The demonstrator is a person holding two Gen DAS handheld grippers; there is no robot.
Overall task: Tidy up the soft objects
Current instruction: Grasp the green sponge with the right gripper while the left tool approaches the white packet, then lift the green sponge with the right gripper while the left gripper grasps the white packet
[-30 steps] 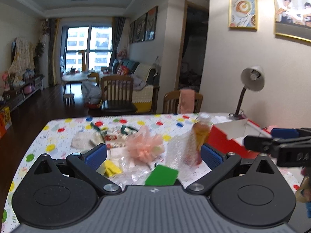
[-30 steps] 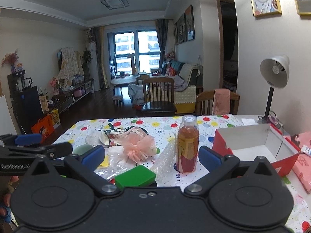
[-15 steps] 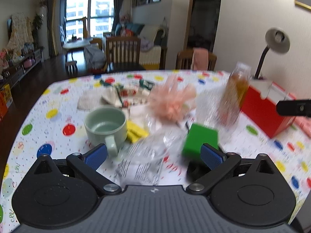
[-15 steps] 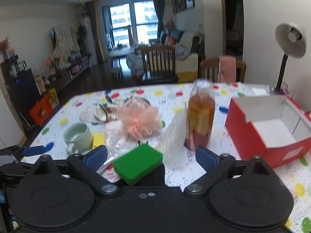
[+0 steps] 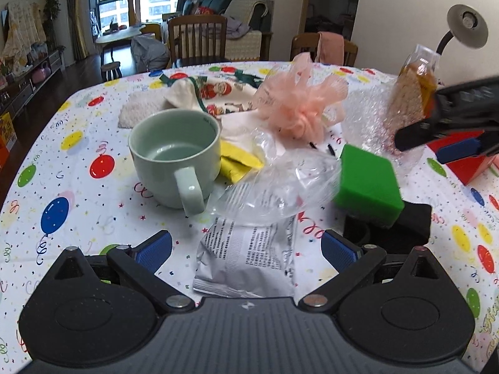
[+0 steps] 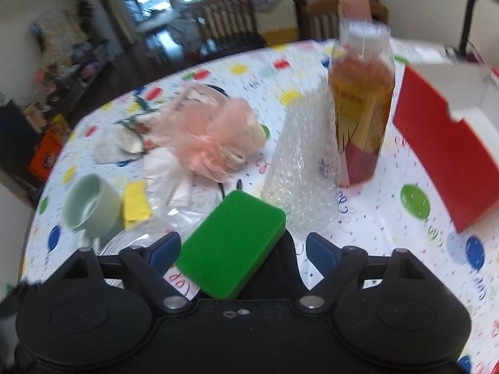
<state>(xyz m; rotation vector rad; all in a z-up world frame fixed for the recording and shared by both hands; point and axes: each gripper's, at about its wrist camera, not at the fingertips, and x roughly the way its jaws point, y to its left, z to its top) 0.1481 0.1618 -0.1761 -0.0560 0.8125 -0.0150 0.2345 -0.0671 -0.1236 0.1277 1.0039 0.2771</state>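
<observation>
Right wrist view: both grippers have dropped toward the cluttered bench since a second ago. Right gripper [image 6: 241, 251] jaws have just been narrowing, not yet pressing anything; green sponge [image 6: 232, 246] lies between them, atop a black cloth [image 5: 411, 221]. Likely first soft pick. Left gripper [image 5: 246, 251] stands wide over a foil packet [image 5: 246, 258], empty.

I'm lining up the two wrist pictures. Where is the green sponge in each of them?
Left wrist: the green sponge lies right of centre, on a black object, beside the clear plastic bag.
Right wrist: the green sponge sits low in the middle, between the open blue pads.
Shared landmark: the pink mesh pouf, just beyond the sponge in both.
</observation>
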